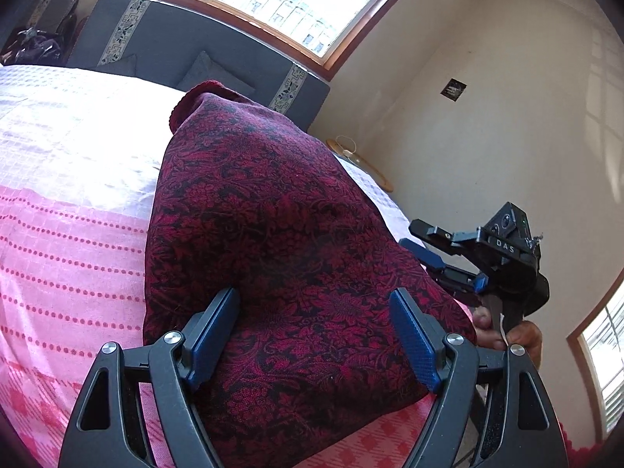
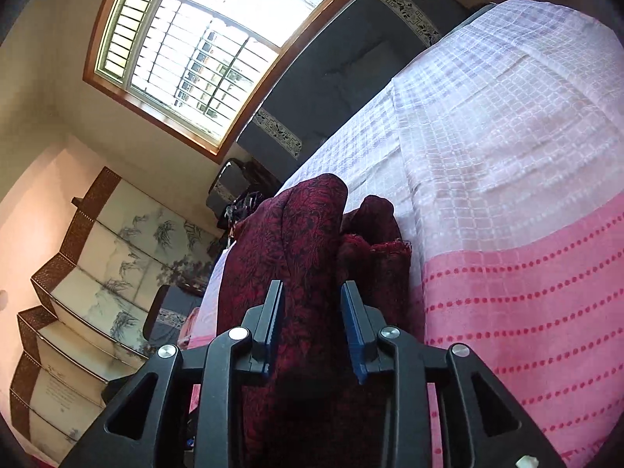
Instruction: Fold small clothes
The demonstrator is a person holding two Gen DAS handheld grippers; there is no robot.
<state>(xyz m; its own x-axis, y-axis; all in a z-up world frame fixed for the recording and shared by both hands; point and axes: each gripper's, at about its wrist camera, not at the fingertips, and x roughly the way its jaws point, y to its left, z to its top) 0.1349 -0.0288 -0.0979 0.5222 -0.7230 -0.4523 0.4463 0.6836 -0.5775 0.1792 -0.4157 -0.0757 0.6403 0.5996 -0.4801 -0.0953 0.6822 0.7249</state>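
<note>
At nine o'clock in the right wrist view stands a painted folding screen (image 2: 97,273); only the left view catches a hand (image 1: 507,335) holding the right gripper (image 1: 423,243) at three o'clock. The dark red floral garment (image 1: 280,241) lies on the pink bedspread (image 1: 70,234). The left gripper (image 1: 314,335) gapes over it, clamping nothing. The right gripper's jaws straddle a bunched fold, pads apparently off it.

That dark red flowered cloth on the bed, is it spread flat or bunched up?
Bunched up. The dark red cloth rises in rounded folds off the pink bedspread, with a hemmed edge doubled over beside the main hump.
</note>
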